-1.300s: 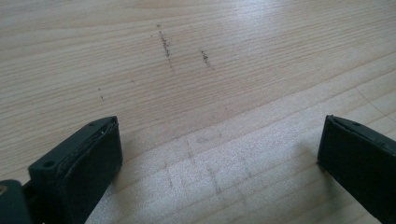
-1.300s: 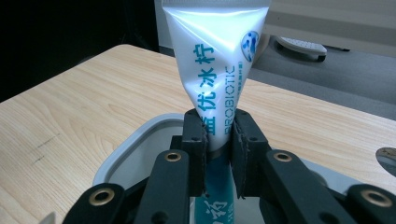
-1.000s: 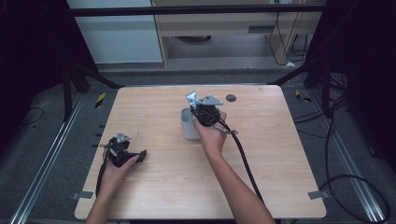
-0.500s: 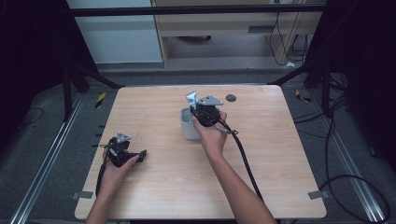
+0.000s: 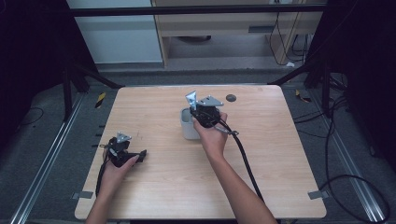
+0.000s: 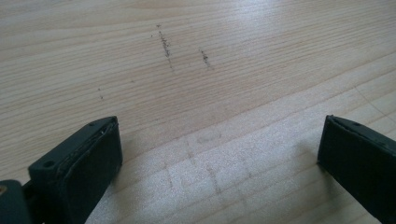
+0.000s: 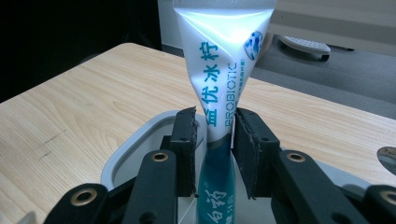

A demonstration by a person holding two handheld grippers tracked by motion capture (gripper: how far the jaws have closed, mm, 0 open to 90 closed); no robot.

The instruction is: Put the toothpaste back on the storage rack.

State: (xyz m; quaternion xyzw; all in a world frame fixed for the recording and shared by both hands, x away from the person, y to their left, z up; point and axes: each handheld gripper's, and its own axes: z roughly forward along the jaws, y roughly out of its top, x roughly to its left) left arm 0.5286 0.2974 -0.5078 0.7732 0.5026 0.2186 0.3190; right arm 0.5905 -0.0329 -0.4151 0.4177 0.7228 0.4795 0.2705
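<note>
My right tongs (image 7: pixel 214 140) have just been easing open around the toothpaste tube (image 7: pixel 223 70), now standing released in the grey cup (image 5: pixel 188 122) at frame centre, while my left tongs (image 6: pixel 219 154) rest open on the tabletop (image 5: pixel 280 154).

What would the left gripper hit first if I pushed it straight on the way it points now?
Most likely the light wooden tabletop itself. The left gripper tilts down at bare wood, its black fingers open with nothing between them. How far off the wood lies is hard to judge.
</note>
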